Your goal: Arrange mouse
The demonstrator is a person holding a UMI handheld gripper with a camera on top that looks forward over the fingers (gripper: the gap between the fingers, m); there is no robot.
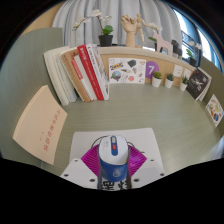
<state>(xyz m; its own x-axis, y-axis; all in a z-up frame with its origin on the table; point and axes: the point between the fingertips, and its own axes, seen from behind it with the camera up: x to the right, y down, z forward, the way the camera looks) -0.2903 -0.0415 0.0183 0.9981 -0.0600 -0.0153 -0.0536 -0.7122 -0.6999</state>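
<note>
The mouse looks like smooth, glossy plastic in white and blue. The desk has a matt, even finish. The books and envelope look like paper.

The gripper points forward and slightly downward over the surface. Its two fingers extend from the lower part of the gripper view, one on each side, magenta pads facing inward. The fingers stand apart with a wide gap. No hand or arm is visible.
</note>
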